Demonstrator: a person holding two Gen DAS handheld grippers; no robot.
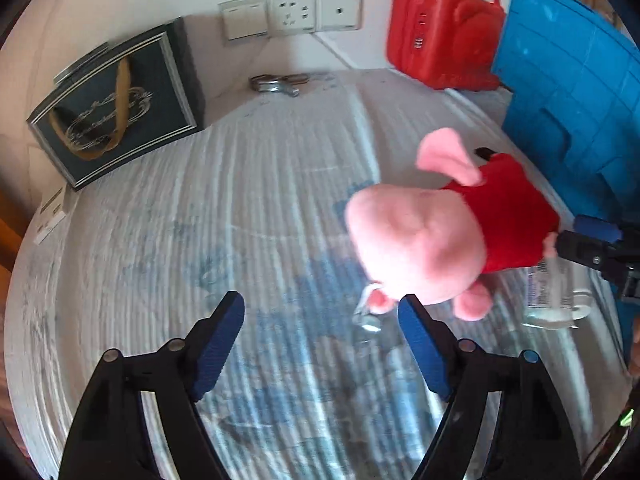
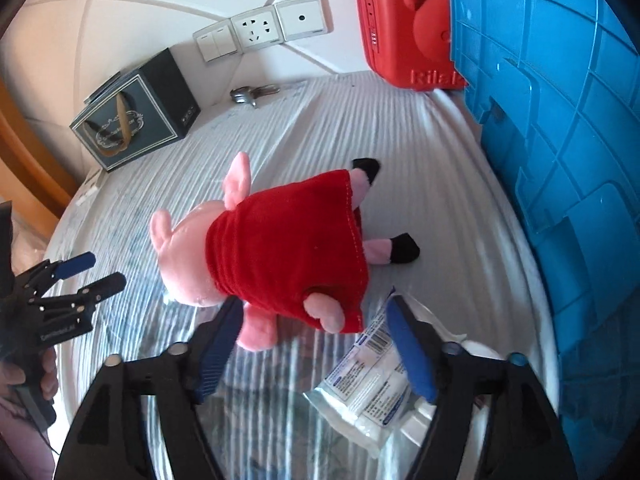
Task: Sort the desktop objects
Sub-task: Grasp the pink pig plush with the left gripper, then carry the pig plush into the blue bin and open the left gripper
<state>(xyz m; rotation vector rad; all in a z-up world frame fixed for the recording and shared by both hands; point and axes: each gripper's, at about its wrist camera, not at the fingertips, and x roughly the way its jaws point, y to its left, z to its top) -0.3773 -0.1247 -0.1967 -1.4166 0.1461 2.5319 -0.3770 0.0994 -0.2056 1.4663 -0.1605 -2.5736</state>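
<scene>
A pink plush pig in a red dress [image 2: 280,248] lies on the striped tabletop; it also shows in the left wrist view [image 1: 432,236]. My right gripper [image 2: 312,312] is open, its jaws on either side of the pig's lower body and arm, not closed on it. My left gripper [image 1: 320,312] is open and empty, just left of the pig's head; it shows in the right wrist view [image 2: 94,272]. A clear packet with a printed label [image 2: 368,380] lies under the right finger, also in the left wrist view [image 1: 548,296].
A blue plastic crate [image 2: 560,120] stands at the right with a red toy case [image 2: 400,28] behind it. A dark gift box [image 1: 116,104] sits at the back left. A metal object [image 1: 276,82] lies by the wall under the sockets.
</scene>
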